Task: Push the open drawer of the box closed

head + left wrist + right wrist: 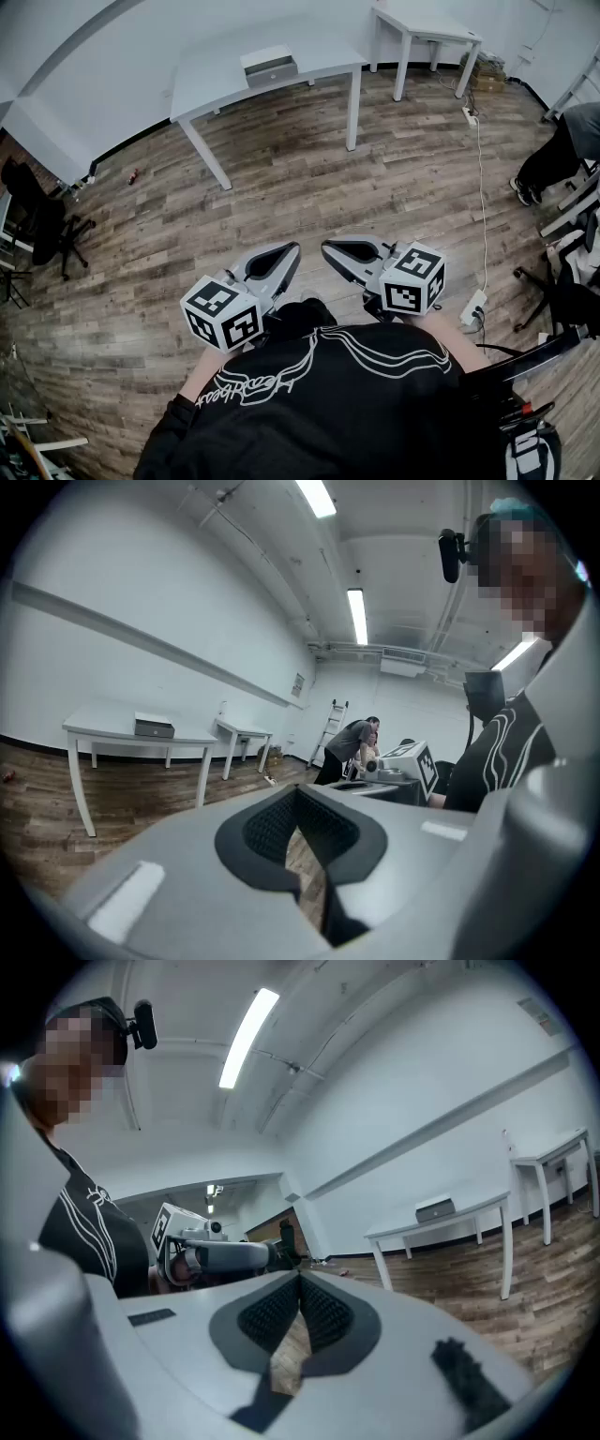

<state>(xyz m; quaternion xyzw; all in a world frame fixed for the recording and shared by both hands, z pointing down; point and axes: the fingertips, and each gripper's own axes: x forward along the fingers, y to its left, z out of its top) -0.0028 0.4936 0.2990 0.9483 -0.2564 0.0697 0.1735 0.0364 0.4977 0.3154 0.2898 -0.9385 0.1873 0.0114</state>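
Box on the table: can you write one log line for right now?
box: on far table | left hand-held gripper: shut, empty, near body | right hand-held gripper: shut, empty, near body | drawer: untouched

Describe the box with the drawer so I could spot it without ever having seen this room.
Across the wood floor, find the larger white table by the white wall, to the left of a smaller table. The box sits on its top: small, low, pale above with a grey front. It is the only thing on that tabletop.
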